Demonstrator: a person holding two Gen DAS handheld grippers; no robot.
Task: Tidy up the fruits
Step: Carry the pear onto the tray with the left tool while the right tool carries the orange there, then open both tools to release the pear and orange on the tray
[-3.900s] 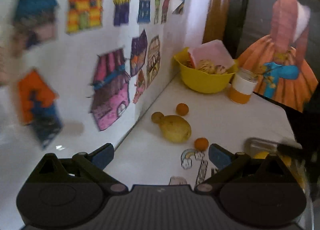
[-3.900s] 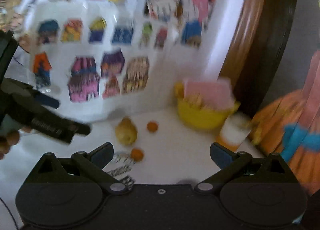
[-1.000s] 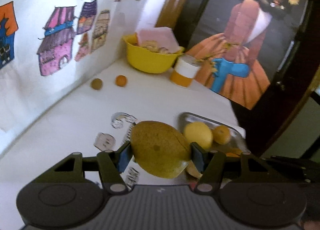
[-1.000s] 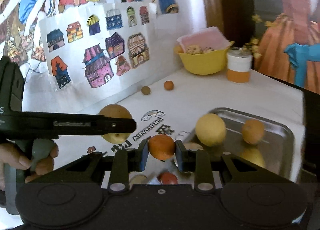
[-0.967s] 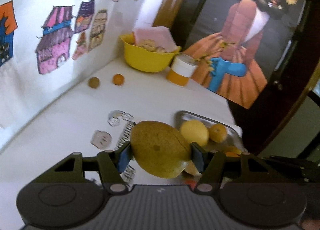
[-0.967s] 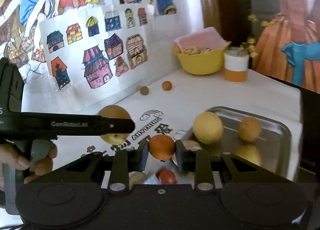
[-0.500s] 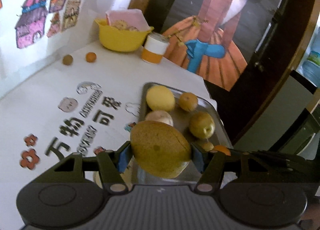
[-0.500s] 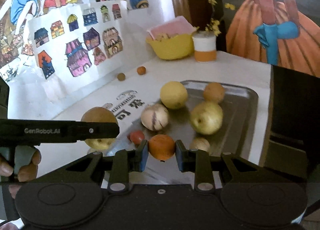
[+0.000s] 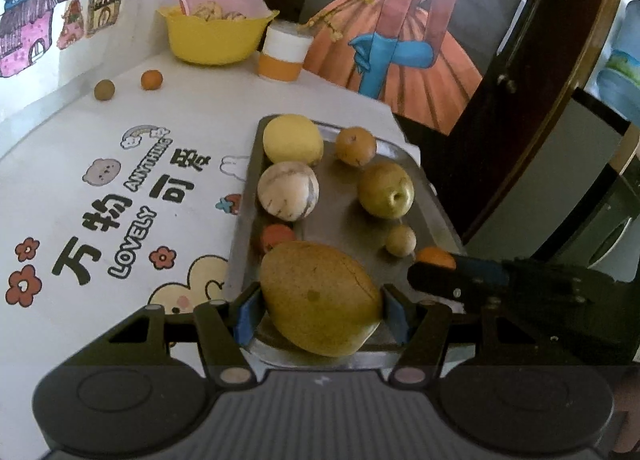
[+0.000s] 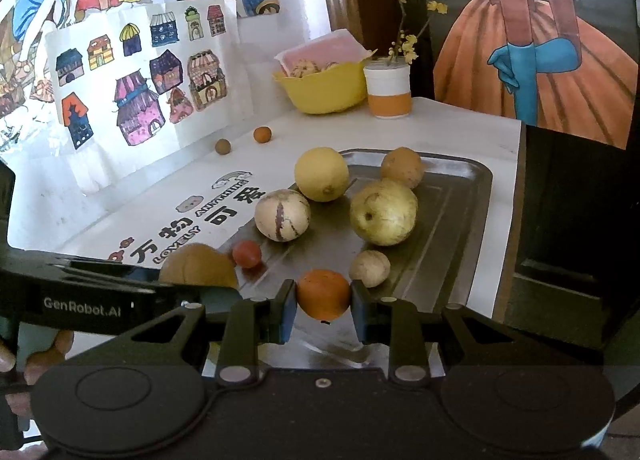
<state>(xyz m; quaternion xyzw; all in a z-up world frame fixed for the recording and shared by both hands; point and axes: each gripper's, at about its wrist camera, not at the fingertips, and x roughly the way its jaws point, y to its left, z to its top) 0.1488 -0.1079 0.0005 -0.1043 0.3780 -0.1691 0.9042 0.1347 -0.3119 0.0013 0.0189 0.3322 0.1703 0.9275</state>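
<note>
My left gripper [image 9: 322,310] is shut on a large yellow-brown mango [image 9: 320,296], held over the near end of the metal tray [image 9: 432,203]. My right gripper [image 10: 323,312] is shut on a small orange [image 10: 323,294], also over the tray's [image 10: 460,195] near end. In the tray lie a lemon [image 9: 293,138], a striped pale melon [image 9: 288,190], a green pear [image 9: 385,189], a brown-orange fruit [image 9: 355,146], a small red fruit [image 9: 277,236] and a small tan fruit [image 9: 400,240]. Seen from the right wrist, the mango [image 10: 198,266] and left gripper [image 10: 132,284] sit to the left.
Two small fruits, one brown [image 9: 104,90] and one orange [image 9: 151,80], lie near the wall. A yellow bowl [image 9: 214,35] and a white-orange cup [image 9: 283,51] stand at the back. The printed tablecloth [image 9: 100,195] lies left of the tray. The table edge runs just right of the tray.
Both grippers have carried their fruits from the tablecloth side to above the tray's near end and dipped lower. The mango and orange stay gripped.
</note>
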